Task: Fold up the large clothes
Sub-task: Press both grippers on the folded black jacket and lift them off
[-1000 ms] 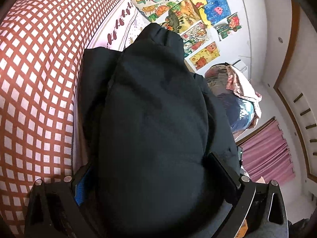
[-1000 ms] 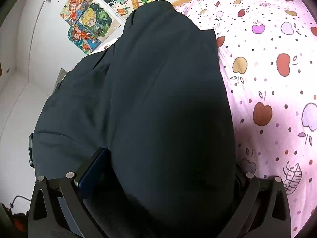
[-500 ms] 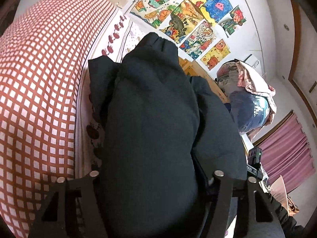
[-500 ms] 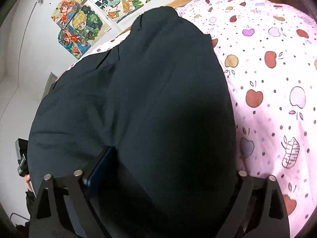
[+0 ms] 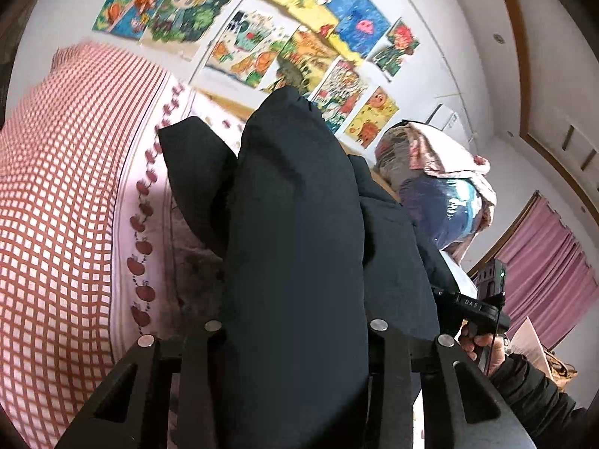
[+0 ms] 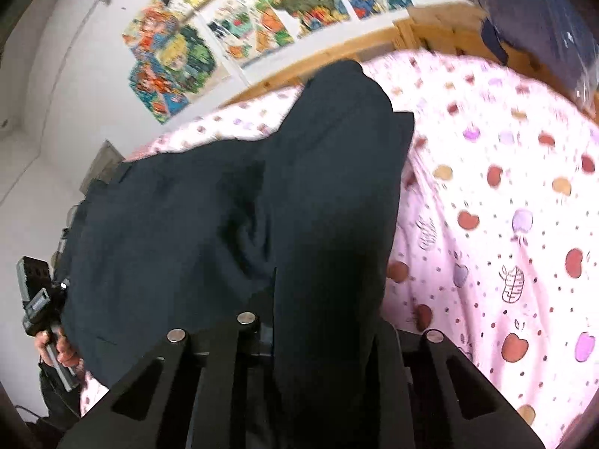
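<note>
A large dark garment (image 5: 299, 205) is bunched into a thick fold that runs away from my left gripper (image 5: 295, 329), whose jaws are closing on it and pinch the cloth. The same garment (image 6: 187, 224) hangs lifted over the pink apple-print bed sheet (image 6: 505, 224). My right gripper (image 6: 329, 329) has its jaws closing on a narrow fold of it. Each view shows the other gripper held in a hand, at the right edge (image 5: 483, 307) and at the left edge (image 6: 37, 307). The fingertips are hidden by cloth.
A red-and-white checked cover (image 5: 56, 205) lies on the bed to the left. Coloured drawings (image 5: 262, 37) hang on the white wall behind a wooden bed frame (image 6: 337, 48). A pile of clothes and a shiny bag (image 5: 441, 187) stands at the right, before a pink curtain (image 5: 550, 262).
Both grippers have narrowed their jaws onto the garment and risen. The cloth has lifted off the bed and bunched up, and more of the wall shows.
</note>
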`<state>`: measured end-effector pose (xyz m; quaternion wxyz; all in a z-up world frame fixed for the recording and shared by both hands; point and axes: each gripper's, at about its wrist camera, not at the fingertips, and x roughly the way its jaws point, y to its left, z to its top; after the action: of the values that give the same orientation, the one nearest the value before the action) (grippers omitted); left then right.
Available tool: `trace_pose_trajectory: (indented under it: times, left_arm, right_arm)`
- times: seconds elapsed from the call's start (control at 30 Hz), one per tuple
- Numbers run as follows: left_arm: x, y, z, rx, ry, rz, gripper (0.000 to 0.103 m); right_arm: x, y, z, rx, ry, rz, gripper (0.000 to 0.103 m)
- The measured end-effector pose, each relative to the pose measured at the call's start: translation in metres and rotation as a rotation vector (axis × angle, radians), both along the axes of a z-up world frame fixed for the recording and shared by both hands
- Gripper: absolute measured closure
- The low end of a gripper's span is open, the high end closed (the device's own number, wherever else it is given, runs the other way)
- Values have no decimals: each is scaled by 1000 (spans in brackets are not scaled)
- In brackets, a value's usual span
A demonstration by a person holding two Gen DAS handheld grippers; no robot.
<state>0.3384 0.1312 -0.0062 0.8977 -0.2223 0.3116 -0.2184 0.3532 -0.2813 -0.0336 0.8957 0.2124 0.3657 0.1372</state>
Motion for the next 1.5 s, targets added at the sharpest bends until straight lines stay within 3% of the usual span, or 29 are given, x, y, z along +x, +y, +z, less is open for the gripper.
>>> trace_pose_trajectory:
  times: [0.3,0.53,0.63,0.8,0.97,1.13,1.33,1.4,1.47,1.5]
  left_arm:
    - [-45,-2,37,24,-52,6,70]
    - [-77,4,40,30,-32,26,70]
    - [-81,7,34,38,-8,33,70]
    - [-75,9,10,43,50,59,70]
    - [-75,22,-8,17,87,93,67]
    - [-78,24,-15,55,109,142,51]
    - [-83,26,-20,103,121,213,26]
    - [-86,27,-18,122,118,250,23]
    - [-89,27,-14,146,112,283,16]
    - [-90,27,-13,161,109,302,14]
  right_arm:
    - [-36,18,72,-78,-133,50,87]
    - [-77,15,93,-84,-189,70,87]
    - [-92,17,93,-91,-201,81,87]
    - [-102,18,64,-101,-166,67,87]
    - [-101,3,32,-31,-120,4,87]
    - [-96,0,18,-40,-89,-40,81]
    - [-96,8,14,-154,-62,-70,65]
    - [-96,9,14,-179,-54,-82,56]
    - [-97,11,16,-222,-53,-105,34]
    - [-98,12,18,-252,-57,-117,28]
